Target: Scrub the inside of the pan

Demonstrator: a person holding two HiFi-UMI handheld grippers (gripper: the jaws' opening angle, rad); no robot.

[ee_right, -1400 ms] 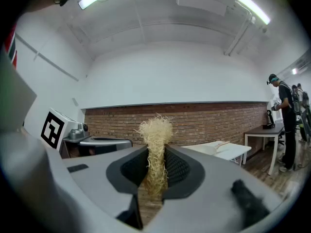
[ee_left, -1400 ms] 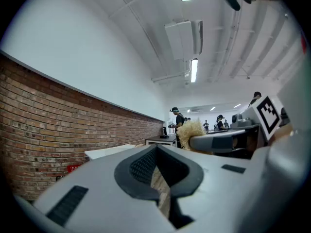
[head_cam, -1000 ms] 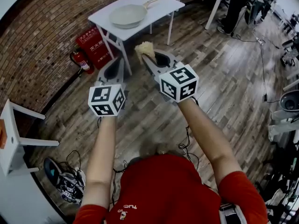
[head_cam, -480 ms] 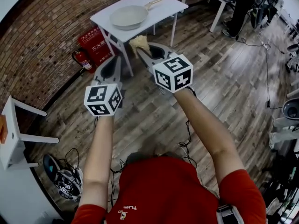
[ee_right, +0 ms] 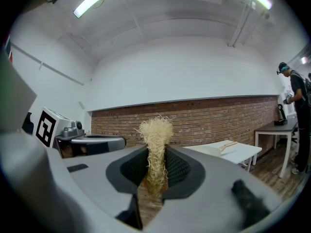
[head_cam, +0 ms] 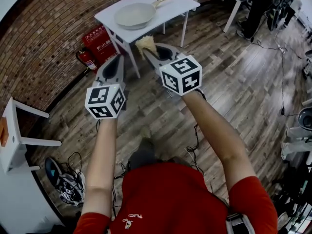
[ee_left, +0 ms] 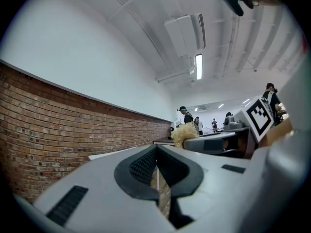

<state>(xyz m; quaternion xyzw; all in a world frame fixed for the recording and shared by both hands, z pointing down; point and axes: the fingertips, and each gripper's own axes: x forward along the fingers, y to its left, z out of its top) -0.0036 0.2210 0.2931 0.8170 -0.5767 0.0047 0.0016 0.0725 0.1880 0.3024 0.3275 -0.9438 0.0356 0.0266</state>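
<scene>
You are holding a straw-coloured scrubber (ee_right: 155,135) clamped in your right tool (ee_right: 156,154), while your left tool (ee_left: 155,152) is sitting shut and empty. The pan (head_cam: 135,15) is lying on the white desk (head_cam: 173,6). Both tools are hovering short of that desk, so all the scrubbing is still waiting.

Bright, even light from ceiling tubes (ee_left: 198,66) reaches you; shadows are soft. Views bow at the edges, gripper-view corners are black, the left gripper (ee_left: 156,152) blurs near its lens.

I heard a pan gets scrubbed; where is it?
The pan sits on the white table by the brick wall, top centre of the head view, beyond the scrubber in the right gripper.
</scene>
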